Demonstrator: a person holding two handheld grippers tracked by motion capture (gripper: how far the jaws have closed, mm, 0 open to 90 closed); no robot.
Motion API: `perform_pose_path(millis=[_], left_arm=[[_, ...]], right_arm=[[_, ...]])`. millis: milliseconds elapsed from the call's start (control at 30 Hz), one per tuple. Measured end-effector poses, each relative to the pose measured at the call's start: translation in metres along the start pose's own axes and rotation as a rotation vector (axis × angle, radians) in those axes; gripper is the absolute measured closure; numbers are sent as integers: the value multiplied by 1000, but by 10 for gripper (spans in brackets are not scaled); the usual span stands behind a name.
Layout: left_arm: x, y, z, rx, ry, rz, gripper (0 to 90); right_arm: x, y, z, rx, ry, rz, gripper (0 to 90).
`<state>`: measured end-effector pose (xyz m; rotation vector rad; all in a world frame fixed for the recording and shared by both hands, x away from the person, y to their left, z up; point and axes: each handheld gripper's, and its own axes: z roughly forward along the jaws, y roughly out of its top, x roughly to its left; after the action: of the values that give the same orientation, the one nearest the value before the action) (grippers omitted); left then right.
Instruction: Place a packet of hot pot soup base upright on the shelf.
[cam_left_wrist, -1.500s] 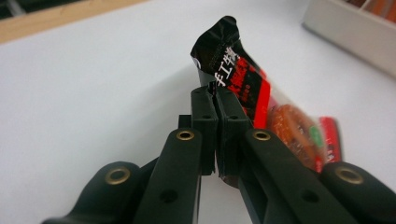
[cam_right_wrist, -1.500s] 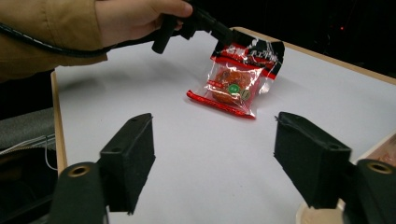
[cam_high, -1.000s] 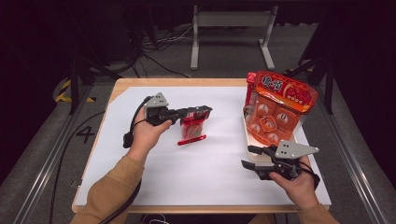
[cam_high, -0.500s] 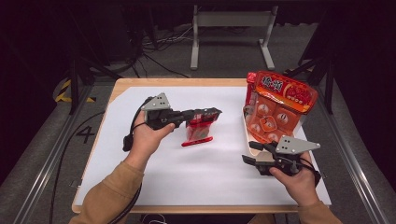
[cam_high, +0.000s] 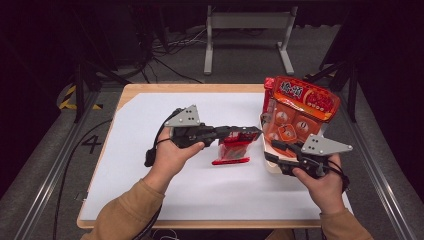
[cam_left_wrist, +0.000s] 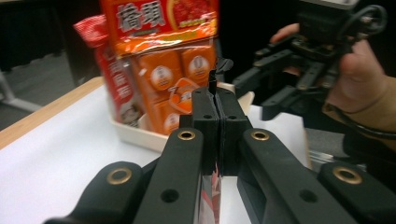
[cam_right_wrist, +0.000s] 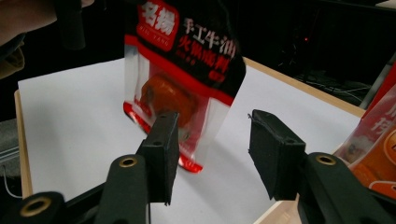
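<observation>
Left fingers (cam_high: 252, 132) clamping red packet (cam_high: 234, 150) (now nearer the tray (cam_high: 270, 166)); right fingers (cam_high: 272, 151) apart.

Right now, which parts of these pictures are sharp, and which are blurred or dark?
High view: the white table is bright, the floor around it dark. Left gripper view: the jaws look sharp, the orange pack behind is soft. Right gripper view: the red pouch is fairly clear, its print slightly blurred.

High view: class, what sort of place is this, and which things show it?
Probably a lab or studio set up for recording: a paper-covered table, loose cables on the floor, and a metal stand behind.
</observation>
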<state>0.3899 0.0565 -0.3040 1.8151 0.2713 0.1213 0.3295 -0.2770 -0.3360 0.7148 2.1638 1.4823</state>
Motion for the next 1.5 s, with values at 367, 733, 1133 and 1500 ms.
perform_pose_path(millis=[367,733,1133,1500], left_arm=[[-15,12,16,-19,-60,24,890],[-19,15,27,-27,-82,38,889],[-15,19,41,-40,-46,69,884],[-7,19,64,-43,-18,81,875]], right_arm=[[-7,9,-2,-19,8,9,535],[-8,17,-11,-27,14,-21,698],[-15,27,-24,-8,-81,-121,868],[-26,28,-36,5,-175,-178,886]])
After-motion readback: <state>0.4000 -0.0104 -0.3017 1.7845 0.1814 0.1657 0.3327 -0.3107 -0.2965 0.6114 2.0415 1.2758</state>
